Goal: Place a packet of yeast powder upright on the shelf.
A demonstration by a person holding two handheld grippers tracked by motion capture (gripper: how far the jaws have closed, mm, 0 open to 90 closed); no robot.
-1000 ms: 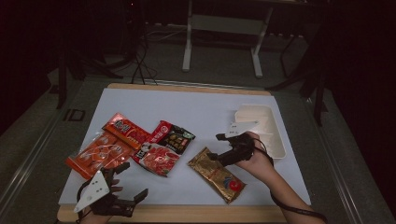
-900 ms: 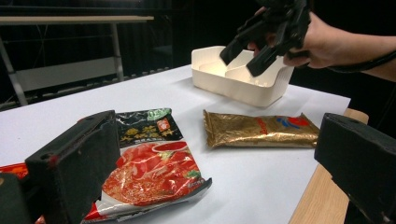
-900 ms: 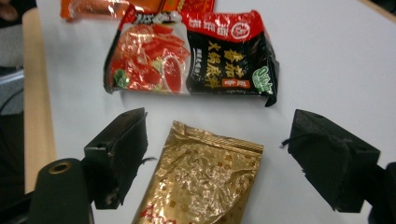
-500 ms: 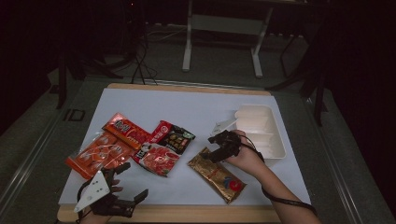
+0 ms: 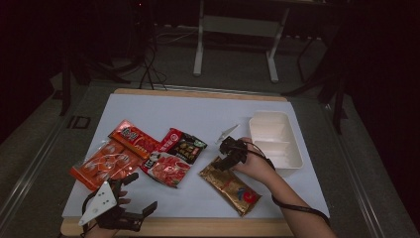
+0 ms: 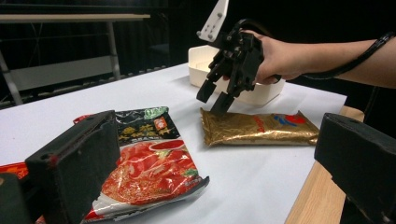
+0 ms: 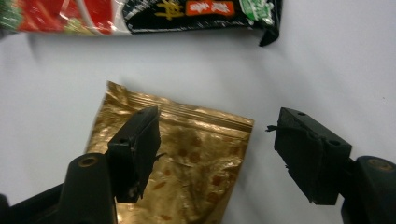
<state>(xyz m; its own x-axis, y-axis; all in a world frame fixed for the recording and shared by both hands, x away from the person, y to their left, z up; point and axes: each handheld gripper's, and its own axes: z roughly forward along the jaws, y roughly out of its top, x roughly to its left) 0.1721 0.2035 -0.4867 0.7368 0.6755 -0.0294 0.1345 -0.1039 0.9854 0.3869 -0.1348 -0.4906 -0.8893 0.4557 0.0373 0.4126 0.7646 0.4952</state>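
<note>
We note the gold packet point(image 5: 230, 182) lying flat on the bench point(image 5: 198, 114), just beside the white tray point(image 5: 292, 153). Right gripper point(image 5: 227, 159) hangs over the packet's near-tray end, fingers spread, likely lining up a grasp. Left gripper point(image 5: 133, 198) rests well apart, fingers released, empty.

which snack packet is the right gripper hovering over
The gold packet, lying alone nearest the white tray; the right gripper hangs open over its top end. The others are red.
</note>
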